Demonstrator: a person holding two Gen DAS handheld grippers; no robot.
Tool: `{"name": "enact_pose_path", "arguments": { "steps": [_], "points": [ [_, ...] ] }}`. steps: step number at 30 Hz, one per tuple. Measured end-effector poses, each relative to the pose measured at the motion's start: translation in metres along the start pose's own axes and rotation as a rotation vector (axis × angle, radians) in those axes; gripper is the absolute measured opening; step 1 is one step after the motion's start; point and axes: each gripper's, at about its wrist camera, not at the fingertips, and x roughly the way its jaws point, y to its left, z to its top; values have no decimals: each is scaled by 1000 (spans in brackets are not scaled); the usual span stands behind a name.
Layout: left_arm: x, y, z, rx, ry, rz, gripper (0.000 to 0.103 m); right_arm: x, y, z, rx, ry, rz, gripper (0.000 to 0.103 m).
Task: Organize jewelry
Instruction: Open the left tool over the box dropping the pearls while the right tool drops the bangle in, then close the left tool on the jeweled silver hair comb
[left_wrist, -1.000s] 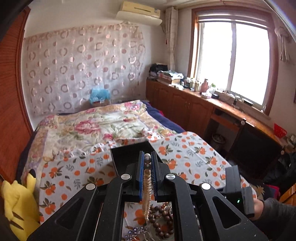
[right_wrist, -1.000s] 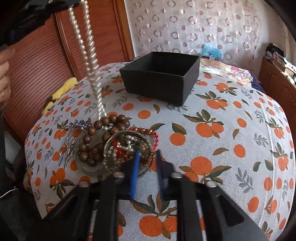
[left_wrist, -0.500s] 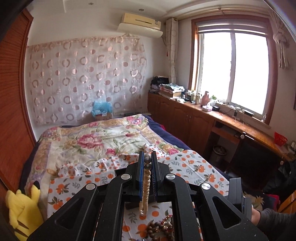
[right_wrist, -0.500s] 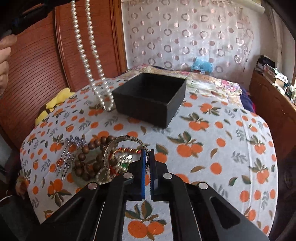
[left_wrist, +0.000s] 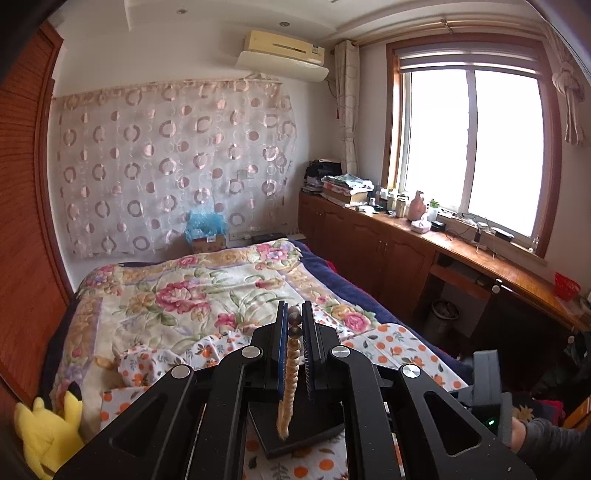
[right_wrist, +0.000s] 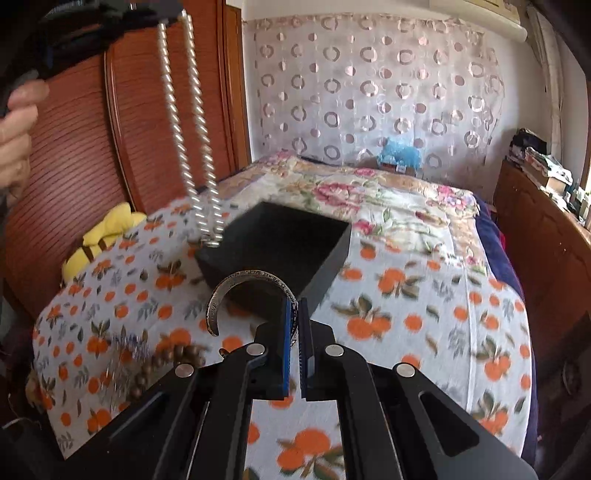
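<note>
Both tongs risen | left tongs (left_wrist: 294, 325) pinch pearl necklace (right_wrist: 192, 122) | right tongs (right_wrist: 294, 314) clamp silver bangle (right_wrist: 236, 291)

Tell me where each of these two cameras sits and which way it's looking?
Left wrist: on the left gripper, facing bed and window; pinching the white pearl necklace; a grey sleeve shows lower right.
Right wrist: on the right gripper, facing the orange-print tablecloth; pinching the engraved silver bangle; a hand shows at left.
Shared: necklace, open black square box, bed.

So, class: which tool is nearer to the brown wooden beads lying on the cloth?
Right. The right tool, shut on the silver bangle, hovers just above the beads; the left tool is raised high, holding the pearl necklace.
</note>
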Motion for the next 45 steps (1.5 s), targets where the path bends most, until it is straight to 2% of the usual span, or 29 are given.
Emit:
{"name": "enact_pose_path", "arguments": {
  "steps": [4,8,12,16,21,24,27,31,33,39,45],
  "points": [
    [25,9,-12,-14,46,-7,7,5,-5,21,-5,-28,3,4],
    [59,20,-43,-36,135,-13,7,16,-9,38,-19,-40,1,4],
    [88,30,-75,-59,223,-15,7,35,-13,46,-33,-21,-3,4],
    [102,38,-97,-66,270,0,7,59,-16,47,-40,17,-3,4],
    [98,46,-116,-94,296,6,8,81,-18,48,-33,44,10,4],
    [88,49,-130,-105,304,4,17,92,-16,48,-34,63,12,5],
    [79,47,-140,-92,315,17,18,100,-13,48,-38,79,18,5],
    [65,45,-155,-85,330,32,21,105,-7,47,-47,83,12,10],
    [57,46,-164,-93,332,38,26,101,-6,46,-44,77,17,10],
    [33,47,-190,-119,351,49,28,68,3,34,-27,31,-1,10],
    [13,40,-210,-107,362,54,32,43,22,6,-25,38,-2,10]
  ]
}}
